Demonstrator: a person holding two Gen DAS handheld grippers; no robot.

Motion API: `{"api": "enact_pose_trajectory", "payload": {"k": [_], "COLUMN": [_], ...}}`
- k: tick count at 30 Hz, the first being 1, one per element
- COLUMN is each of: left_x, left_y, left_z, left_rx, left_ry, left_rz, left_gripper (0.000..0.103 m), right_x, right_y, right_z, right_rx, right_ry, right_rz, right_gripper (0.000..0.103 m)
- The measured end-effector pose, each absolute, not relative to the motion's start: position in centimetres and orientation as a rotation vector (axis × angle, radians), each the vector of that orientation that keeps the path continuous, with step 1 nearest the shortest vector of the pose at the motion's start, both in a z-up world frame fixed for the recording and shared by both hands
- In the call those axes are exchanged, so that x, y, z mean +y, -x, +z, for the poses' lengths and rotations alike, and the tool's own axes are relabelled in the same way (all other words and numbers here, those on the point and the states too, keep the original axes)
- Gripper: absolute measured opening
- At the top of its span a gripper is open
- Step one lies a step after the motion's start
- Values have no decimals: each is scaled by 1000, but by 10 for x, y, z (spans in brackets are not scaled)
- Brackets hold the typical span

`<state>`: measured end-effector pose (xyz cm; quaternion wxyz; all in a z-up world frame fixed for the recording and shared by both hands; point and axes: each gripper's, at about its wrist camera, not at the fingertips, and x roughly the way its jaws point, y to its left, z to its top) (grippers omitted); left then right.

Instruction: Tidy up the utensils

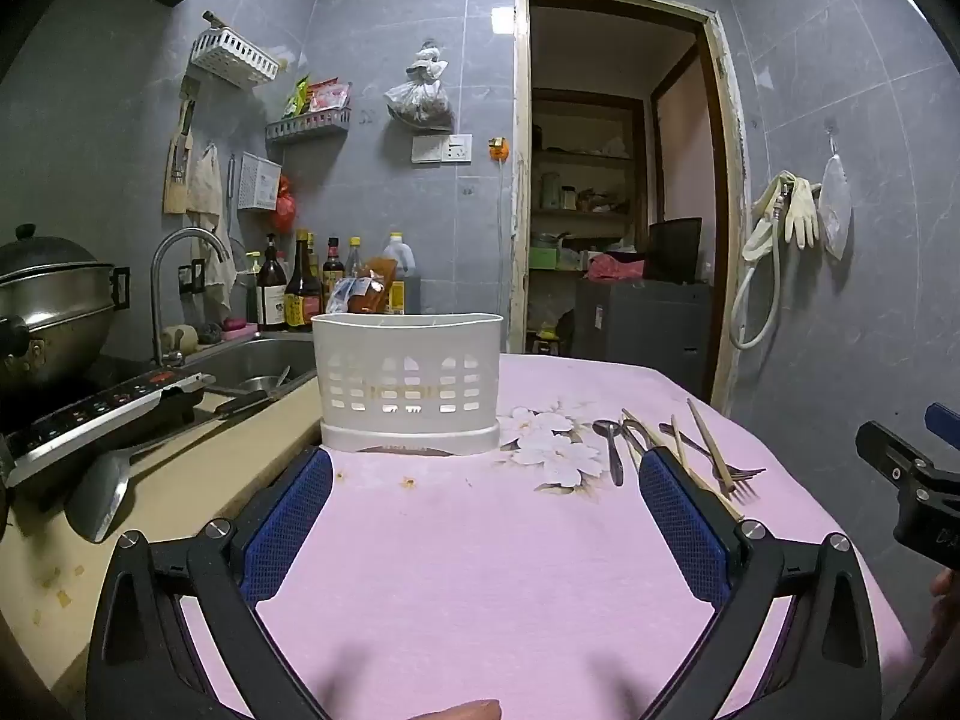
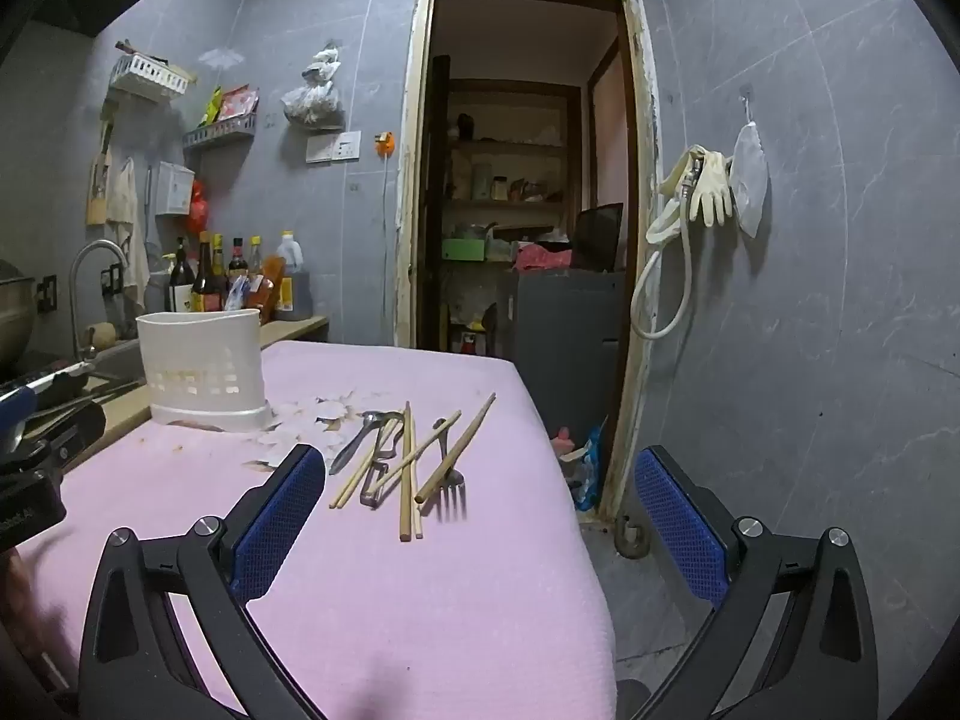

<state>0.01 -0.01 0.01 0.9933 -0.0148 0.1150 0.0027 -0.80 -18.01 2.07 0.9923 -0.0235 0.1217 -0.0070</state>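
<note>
**A:** So where are we at? All I can make out is a table with a pink floral cloth [image 2: 420, 570] taking up most of both views.

**B:** Yep, and on it a white slotted plastic utensil caddy [image 1: 408, 384] at the far left edge, next to the steel sink [image 1: 252, 360]. Looks empty to me, though I can only see through the slots. Near the caddy, to its right, there's a loose heap: wooden chopsticks [image 2: 408, 480], a metal fork [image 2: 451, 492], a metal spoon [image 1: 611, 444], all crossing over each other.

**A:** Grippers doing anything?

**B:** Nope. Left gripper [image 1: 486, 498] has its blue pads spread wide over bare cloth, aimed at the caddy. Right gripper [image 2: 480, 498] is just as wide, nothing between the pads, with the heap in front of it.

**A:** So nothing sorted yet?

**B:** I'd say it's the very start, first pickup not yet done. My guess: the right one drops onto a single piece, probably a chopstick on top of the tangle, and pinches it without dragging its neighbours, then carries it left to the caddy.
</note>
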Motion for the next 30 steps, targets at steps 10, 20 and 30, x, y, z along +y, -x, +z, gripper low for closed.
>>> {"api": "enact_pose_trajectory", "payload": {"k": [10,20,30], "left_x": [0,2,5], "left_y": [1,0,0], "left_z": [0,-8,-3], "left_rx": [231,231,234], "left_ry": [33,41,44], "left_rz": [10,16,16], "left_gripper": [100,100,100], "right_x": [-180,-176,-178], "right_y": [7,7,8], "right_z": [20,19,19], "right_rx": [248,247,253], "right_ry": [54,55,54], "right_rz": [-13,-1,-1], "right_gripper": [103,103,103]}}
